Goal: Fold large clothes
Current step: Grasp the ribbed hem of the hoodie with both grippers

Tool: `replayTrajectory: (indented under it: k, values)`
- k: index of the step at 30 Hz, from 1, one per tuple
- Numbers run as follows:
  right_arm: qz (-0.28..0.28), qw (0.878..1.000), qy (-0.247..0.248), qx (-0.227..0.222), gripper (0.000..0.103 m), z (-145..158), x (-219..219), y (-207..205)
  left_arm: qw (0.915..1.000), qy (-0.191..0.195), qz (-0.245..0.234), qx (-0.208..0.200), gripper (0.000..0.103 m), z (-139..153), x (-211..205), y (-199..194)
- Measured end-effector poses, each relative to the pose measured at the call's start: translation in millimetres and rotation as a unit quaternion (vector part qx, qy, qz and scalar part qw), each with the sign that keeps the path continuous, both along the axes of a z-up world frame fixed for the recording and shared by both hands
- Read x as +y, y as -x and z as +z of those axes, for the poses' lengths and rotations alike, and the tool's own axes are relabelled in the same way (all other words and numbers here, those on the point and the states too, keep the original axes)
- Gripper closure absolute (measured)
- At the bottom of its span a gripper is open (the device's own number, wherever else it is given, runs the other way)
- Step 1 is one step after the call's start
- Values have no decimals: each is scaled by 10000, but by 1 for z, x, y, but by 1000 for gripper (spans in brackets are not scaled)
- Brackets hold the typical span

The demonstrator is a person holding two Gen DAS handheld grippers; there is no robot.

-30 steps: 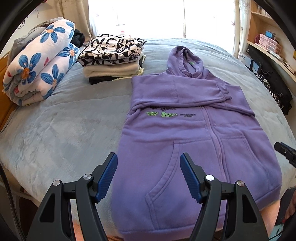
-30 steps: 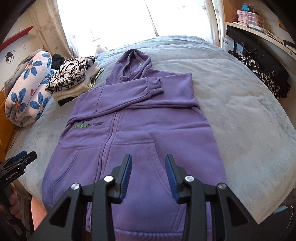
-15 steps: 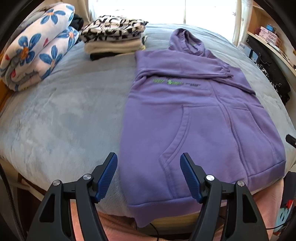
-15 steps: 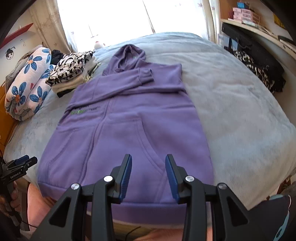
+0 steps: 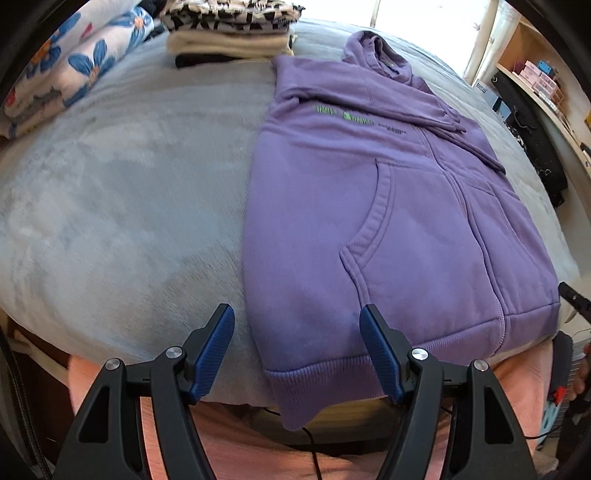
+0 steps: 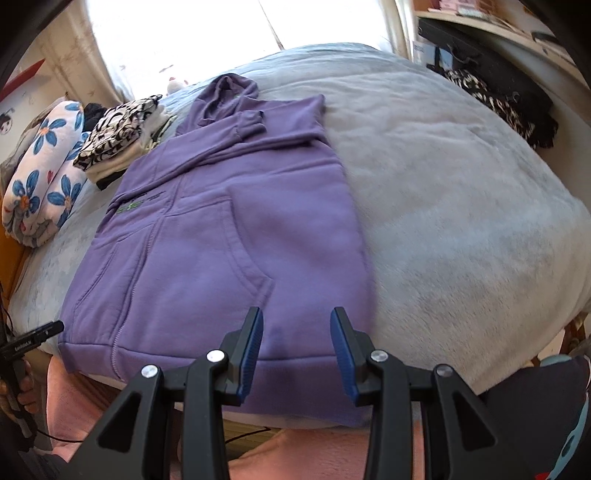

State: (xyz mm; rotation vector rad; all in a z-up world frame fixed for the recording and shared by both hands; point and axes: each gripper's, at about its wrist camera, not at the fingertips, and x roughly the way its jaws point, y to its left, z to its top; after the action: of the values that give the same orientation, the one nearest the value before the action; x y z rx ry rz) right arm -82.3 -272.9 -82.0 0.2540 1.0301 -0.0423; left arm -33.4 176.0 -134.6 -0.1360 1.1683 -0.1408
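A purple zip hoodie (image 5: 388, 206) lies flat, front up, on a grey bed (image 5: 122, 206), both sleeves folded across the chest, hood pointing away. Its ribbed hem hangs over the near bed edge. My left gripper (image 5: 297, 347) is open and empty, just above the hem's left corner. My right gripper (image 6: 296, 347) is open and empty, above the hem near the hoodie's (image 6: 229, 236) right corner. The bed also shows in the right wrist view (image 6: 461, 221).
A stack of folded clothes (image 5: 229, 33) and a rolled floral blanket (image 5: 74, 66) sit at the bed's far left. Shelves with dark items (image 6: 498, 92) line the right wall. A pink cover (image 5: 240, 450) lies below the bed edge.
Both grippers have pulled back and dropped toward the near bed edge, so the hoodie's hem now lies between and below the fingers. The hoodie has not moved. Both jaws stay open.
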Motion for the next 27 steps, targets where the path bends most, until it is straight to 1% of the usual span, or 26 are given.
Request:
replayTrajectory:
  k: [3,6,8,10,14,16,18,19,23,25,26,27]
  values:
    - [-23,10000,-66,-3,65,-4,-9,7,9998,181,-6,126,34,-11,3,3]
    - [-17,9999,-122,39,65,-9,-15,14,9993,351,37,114,34,-14,5,7]
    - [29,9995,-289,79,65,-13,-20,17,9988,480,18,132,33,-14,6,8]
    - [44,9991,-400,116,65,-17,-23,19,9985,526,17,165,32,-16,5,10]
    - [85,9983,-556,163,65,-24,-25,17,9986,491,23,176,29,-20,4,11]
    - [150,9978,-622,167,65,-27,-24,14,9981,562,50,230,25,-22,5,9]
    - [176,9979,-586,195,65,-30,-22,11,9974,659,46,283,22,-25,6,8]
    - [205,9978,-593,198,63,-31,-21,9,9971,698,36,302,20,-27,6,7]
    - [228,9975,-635,193,63,-35,-21,7,9968,723,-47,327,16,-32,2,4]
    - [245,9973,-670,200,63,-37,-23,6,9966,748,-108,338,11,-34,-1,1]
    - [245,9971,-690,192,63,-37,-23,7,9965,745,-146,344,10,-36,-3,0]
    - [232,9969,-731,184,66,-37,-24,7,9966,725,-164,343,9,-37,-6,0]
